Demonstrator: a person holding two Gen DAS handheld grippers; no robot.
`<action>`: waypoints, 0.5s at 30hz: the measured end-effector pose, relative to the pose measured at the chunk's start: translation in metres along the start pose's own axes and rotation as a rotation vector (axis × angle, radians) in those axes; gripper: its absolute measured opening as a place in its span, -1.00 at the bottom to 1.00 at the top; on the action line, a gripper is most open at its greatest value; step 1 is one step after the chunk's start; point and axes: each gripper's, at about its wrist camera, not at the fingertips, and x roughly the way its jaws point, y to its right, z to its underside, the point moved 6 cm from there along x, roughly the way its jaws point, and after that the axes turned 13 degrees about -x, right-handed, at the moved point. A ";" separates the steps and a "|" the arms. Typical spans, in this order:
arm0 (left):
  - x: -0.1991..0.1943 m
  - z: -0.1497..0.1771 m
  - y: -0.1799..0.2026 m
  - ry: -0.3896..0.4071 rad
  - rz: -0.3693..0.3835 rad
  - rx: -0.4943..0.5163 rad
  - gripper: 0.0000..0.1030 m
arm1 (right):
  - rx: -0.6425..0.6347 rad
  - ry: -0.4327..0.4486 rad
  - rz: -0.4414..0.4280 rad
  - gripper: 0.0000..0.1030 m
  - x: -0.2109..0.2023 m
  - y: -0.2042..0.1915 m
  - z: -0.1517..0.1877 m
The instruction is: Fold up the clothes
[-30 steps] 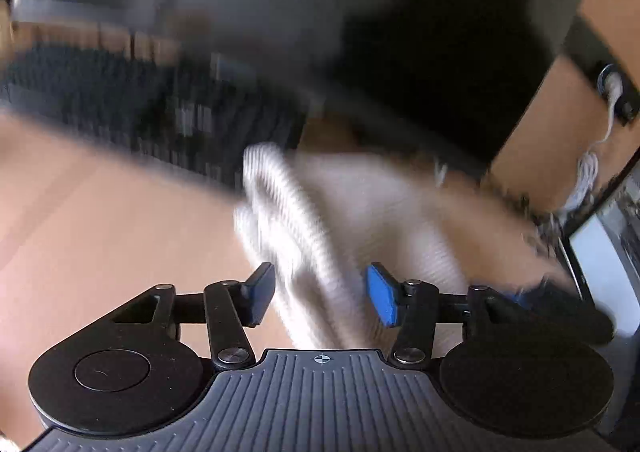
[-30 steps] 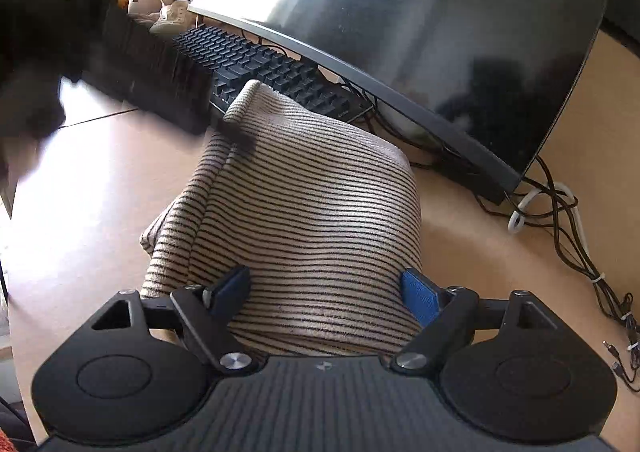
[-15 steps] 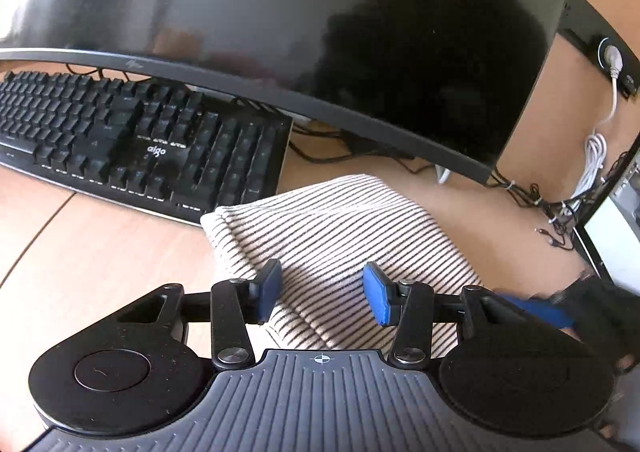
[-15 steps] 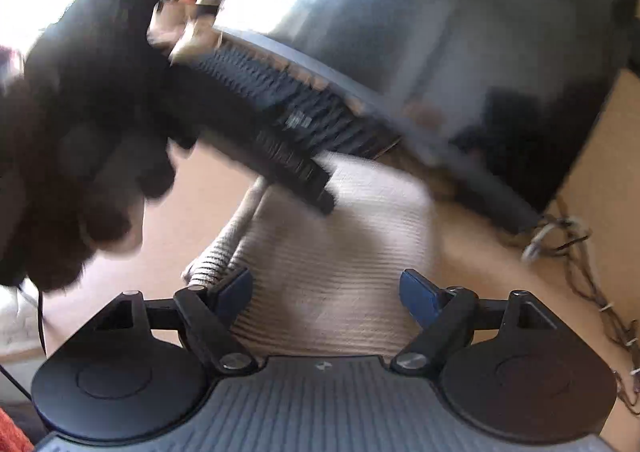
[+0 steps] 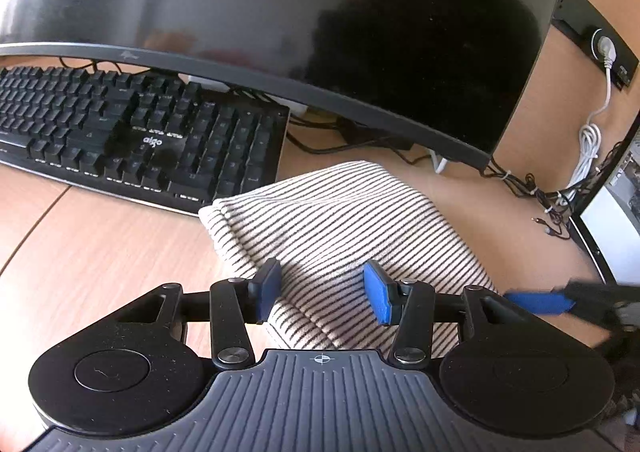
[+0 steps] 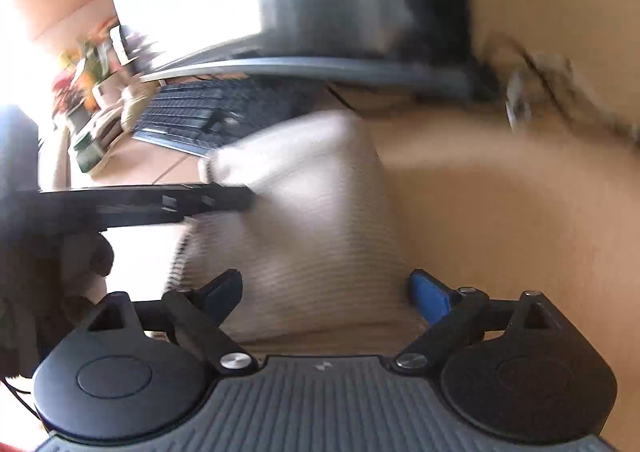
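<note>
A cream garment with thin dark stripes (image 5: 340, 224) lies folded into a compact bundle on the wooden desk (image 5: 100, 244), in front of the monitor. My left gripper (image 5: 322, 292) is open, its blue pads just above the bundle's near edge, holding nothing. My right gripper (image 6: 326, 294) is open too, straddling the near part of the same garment (image 6: 304, 220) in a blurred right wrist view. The right gripper's blue pad (image 5: 536, 302) shows at the right of the left wrist view. The left gripper's body (image 6: 132, 204) and gloved hand show at the left of the right wrist view.
A black keyboard (image 5: 132, 140) lies left of the garment, touching its far corner. A large curved monitor (image 5: 280, 20) stands behind. Cables (image 5: 532, 188) trail at the right, near a second screen (image 5: 612, 228). Plants and small items (image 6: 92, 92) sit far left.
The left gripper has held nearly still over the bundle. The right gripper has swung quickly, so its view has rotated and blurred. Both stayed open.
</note>
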 end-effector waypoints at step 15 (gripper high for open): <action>-0.012 -0.010 -0.008 0.014 0.052 -0.091 0.11 | -0.077 -0.054 0.041 0.58 0.011 -0.014 0.014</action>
